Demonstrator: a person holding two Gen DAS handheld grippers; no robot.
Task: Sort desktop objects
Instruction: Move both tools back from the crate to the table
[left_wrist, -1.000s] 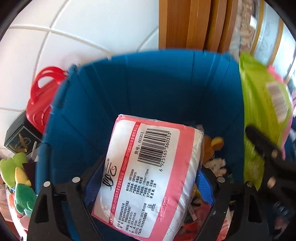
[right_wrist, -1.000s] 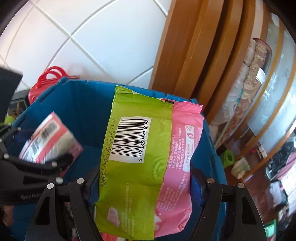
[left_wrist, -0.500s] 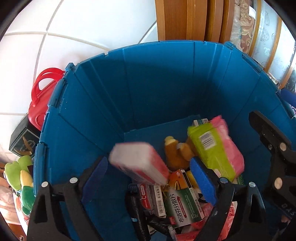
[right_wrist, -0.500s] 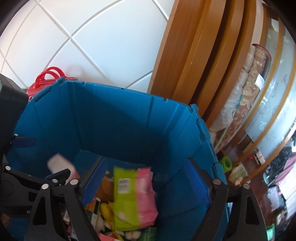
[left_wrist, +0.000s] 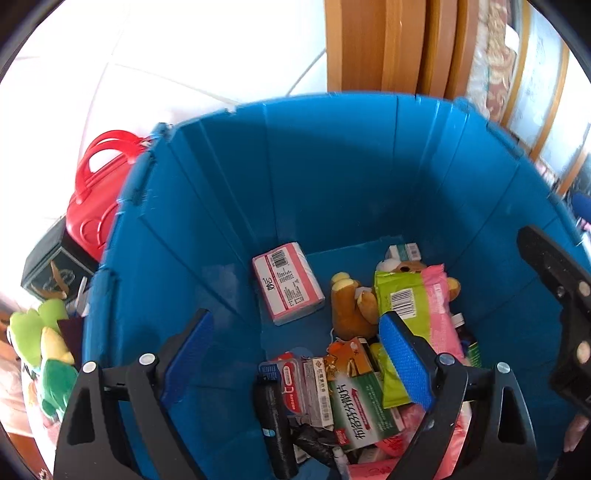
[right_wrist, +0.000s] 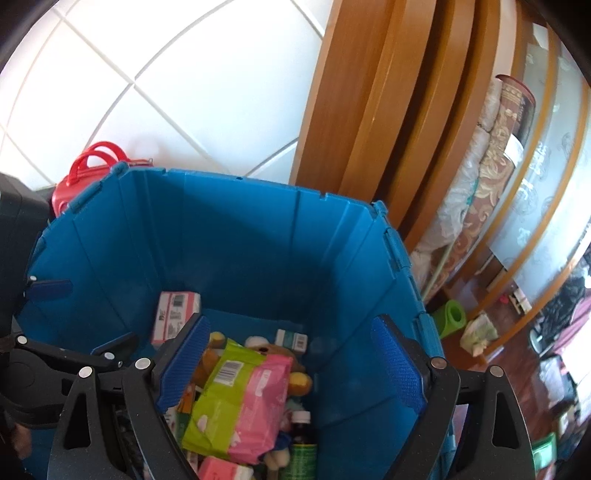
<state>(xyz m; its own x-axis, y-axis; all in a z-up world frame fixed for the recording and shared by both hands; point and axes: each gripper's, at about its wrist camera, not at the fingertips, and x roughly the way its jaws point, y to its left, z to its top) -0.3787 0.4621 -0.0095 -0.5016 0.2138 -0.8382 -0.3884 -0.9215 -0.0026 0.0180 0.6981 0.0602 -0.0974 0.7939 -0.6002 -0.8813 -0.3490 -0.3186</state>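
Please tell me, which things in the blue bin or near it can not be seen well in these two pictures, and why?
- Plush bear: left wrist view, face covered by the green and pink pack.
- Dark bottle: right wrist view, label too small, lower part cut by the picture's bottom edge.
- Red case: left wrist view, partly behind the blue bin wall.
- Bin floor: mostly buried under boxes.
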